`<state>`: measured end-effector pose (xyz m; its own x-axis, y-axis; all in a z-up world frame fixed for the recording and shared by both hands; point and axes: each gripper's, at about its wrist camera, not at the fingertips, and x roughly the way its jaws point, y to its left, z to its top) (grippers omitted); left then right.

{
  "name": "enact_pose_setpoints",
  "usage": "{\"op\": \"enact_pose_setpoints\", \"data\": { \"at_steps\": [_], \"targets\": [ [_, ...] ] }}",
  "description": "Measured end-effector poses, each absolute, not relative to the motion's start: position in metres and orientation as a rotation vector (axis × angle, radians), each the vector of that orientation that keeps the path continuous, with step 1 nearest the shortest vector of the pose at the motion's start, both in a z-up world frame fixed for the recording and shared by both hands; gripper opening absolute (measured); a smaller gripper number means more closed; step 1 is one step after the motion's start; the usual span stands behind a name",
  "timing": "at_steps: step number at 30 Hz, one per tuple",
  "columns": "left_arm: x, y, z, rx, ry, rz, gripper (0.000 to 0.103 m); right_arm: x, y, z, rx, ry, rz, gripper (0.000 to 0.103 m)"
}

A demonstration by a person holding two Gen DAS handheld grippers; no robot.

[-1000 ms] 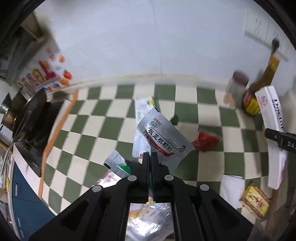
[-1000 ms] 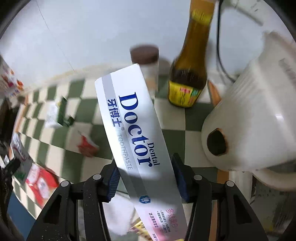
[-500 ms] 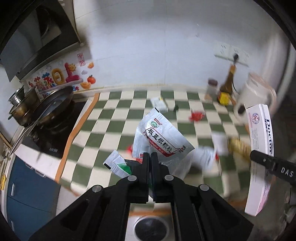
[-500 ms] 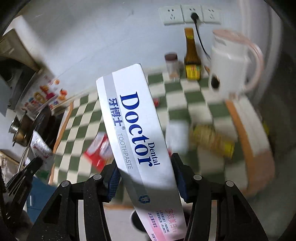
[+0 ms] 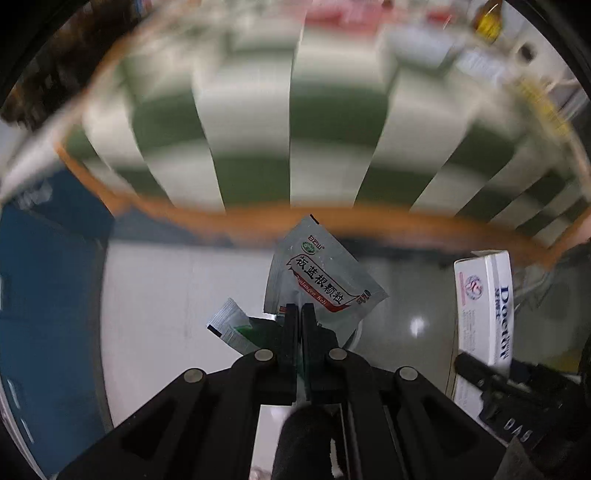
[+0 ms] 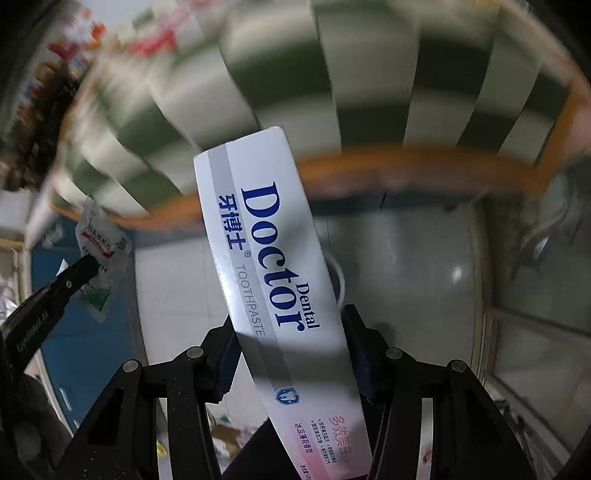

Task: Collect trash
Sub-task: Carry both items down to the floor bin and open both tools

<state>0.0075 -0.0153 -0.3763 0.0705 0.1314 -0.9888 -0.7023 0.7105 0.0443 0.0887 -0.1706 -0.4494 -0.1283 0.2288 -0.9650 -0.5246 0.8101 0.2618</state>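
My left gripper [image 5: 299,314] is shut on a silver medicine sachet [image 5: 317,280] with red and black print, and a smaller green-and-white sachet [image 5: 232,328] sticks out beside it. My right gripper [image 6: 291,332] is shut on a white "Doctor Dental" toothpaste box [image 6: 266,251], held tilted. The box also shows at the right of the left wrist view [image 5: 487,306]. The left gripper with its sachets shows at the left of the right wrist view [image 6: 99,243]. Both grippers hang in front of the counter, over the floor.
The green-and-white checked countertop [image 5: 295,122] with its orange front edge [image 5: 258,218] is blurred above. A blue cabinet front [image 5: 48,280] lies at the left. Grey glossy floor [image 6: 424,266] lies below. A bottle [image 5: 487,18] stands far back.
Both grippers have pulled back from the countertop and tipped downward past its front edge, still holding the sachets and the toothpaste box. The view is now motion-blurred.
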Motion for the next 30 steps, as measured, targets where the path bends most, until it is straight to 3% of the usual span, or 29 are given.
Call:
{"op": "enact_pose_setpoints", "data": {
  "at_steps": [9, 12, 16, 17, 18, 19, 21, 27, 30],
  "targets": [
    [-0.005, 0.011, -0.662, -0.911, 1.606, 0.537, 0.001, 0.063, -0.160, -0.729, -0.260, 1.879, 0.573, 0.054],
    [-0.006, 0.013, -0.722, -0.928, 1.644, 0.505, 0.005, 0.055, -0.158, -0.802, -0.266, 1.964, 0.558, 0.054],
    [-0.009, 0.012, -0.764, -0.945, 1.676, 0.501, 0.009, 0.050, -0.155, -0.865, -0.275, 2.057, 0.559, 0.055],
    [-0.011, 0.012, -0.767, -0.929, 1.679, 0.512, 0.013, 0.049, -0.155, -0.874, -0.279, 2.071, 0.555, 0.055],
    [-0.012, 0.011, -0.770, -0.914, 1.679, 0.523, 0.031, 0.050, -0.155, -0.881, -0.279, 2.081, 0.547, 0.056],
    [-0.014, 0.012, -0.769, -0.906, 1.670, 0.535, 0.067, 0.052, -0.155, -0.885, -0.282, 2.084, 0.540, 0.061],
    [-0.018, 0.014, -0.768, -0.884, 1.651, 0.566, 0.103, 0.055, -0.155, -0.883, -0.284, 2.069, 0.544, 0.076],
    [-0.024, 0.011, -0.752, -0.770, 1.648, 0.637, 0.103, 0.066, -0.159, -0.847, -0.349, 1.964, 0.504, 0.103],
    [-0.026, 0.007, -0.741, -0.719, 1.651, 0.670, 0.103, 0.074, -0.157, -0.825, -0.410, 1.868, 0.473, 0.103]
  ]
}}
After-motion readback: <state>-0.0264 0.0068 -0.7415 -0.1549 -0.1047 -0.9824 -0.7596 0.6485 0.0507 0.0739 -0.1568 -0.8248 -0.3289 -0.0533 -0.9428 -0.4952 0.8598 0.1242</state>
